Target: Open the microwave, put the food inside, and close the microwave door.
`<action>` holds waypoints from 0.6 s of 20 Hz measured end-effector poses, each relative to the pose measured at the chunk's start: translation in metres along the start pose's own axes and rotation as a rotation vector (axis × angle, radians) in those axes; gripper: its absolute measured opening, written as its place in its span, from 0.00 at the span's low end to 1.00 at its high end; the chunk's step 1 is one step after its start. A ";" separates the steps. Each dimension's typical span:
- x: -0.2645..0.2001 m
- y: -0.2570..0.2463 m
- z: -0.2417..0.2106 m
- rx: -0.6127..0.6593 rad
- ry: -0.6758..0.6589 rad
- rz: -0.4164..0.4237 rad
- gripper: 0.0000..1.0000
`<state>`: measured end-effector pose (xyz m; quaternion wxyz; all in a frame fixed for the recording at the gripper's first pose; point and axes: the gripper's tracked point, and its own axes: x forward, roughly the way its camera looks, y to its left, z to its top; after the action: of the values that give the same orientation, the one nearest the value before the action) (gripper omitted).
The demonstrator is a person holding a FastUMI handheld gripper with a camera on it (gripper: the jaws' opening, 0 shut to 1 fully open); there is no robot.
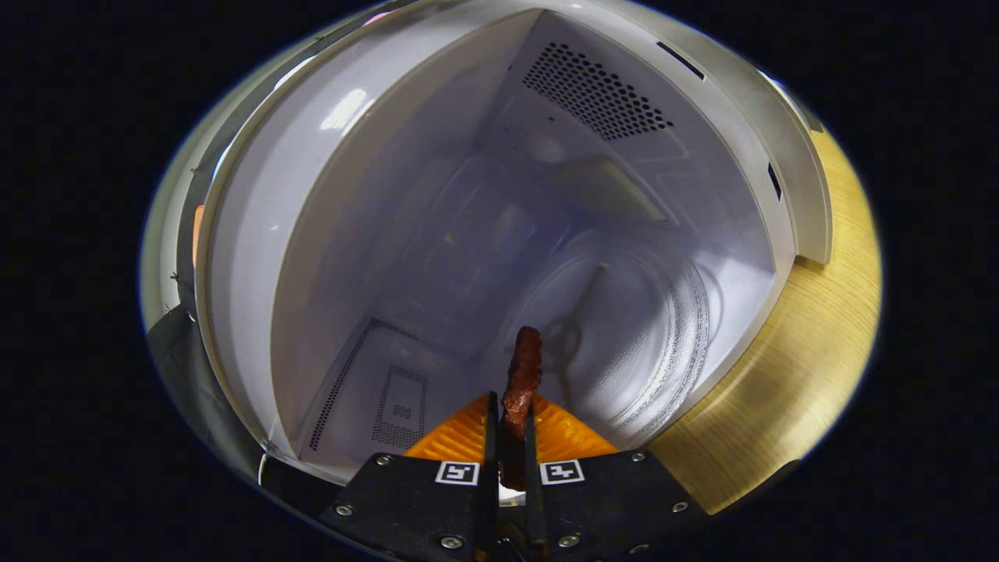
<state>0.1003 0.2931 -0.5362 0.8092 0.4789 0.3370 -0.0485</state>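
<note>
A pale wooden counter [819, 343] carries a white microwave [804, 187], whose open front gives a look straight into the cavity. The inner walls are white and glossy, with a patch of round vent holes [597, 92] on one wall and a finer perforated panel [399, 410] on the wall near the fingers. A clear glass turntable [663, 328] lies on the cavity floor, just beyond the fingers. The gripper [511, 421] sits at the mouth of the microwave with its jaws nearly closed, both pressing on a thin reddish-brown strip of food [524, 371]. The strip stands between the fingers and pokes out ahead of them, its tip over the near edge of the turntable, held clear of the glass.
</note>
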 end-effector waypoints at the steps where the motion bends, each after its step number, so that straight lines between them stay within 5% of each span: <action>1: 0.001 -0.006 0.001 -0.014 -0.003 -0.028 0.16; 2: -0.003 -0.009 0.001 -0.042 0.000 -0.048 0.18; 4: 0.000 -0.009 -0.002 -0.120 0.028 -0.078 0.41; 5: -0.004 -0.006 0.000 -0.151 0.045 -0.083 0.63; 7: -0.016 -0.005 0.000 -0.185 0.053 -0.076 0.90; 12: -0.036 -0.027 0.008 -0.314 0.094 -0.140 0.97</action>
<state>0.0662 0.2634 -0.5328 0.8521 0.3236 0.4104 -0.0293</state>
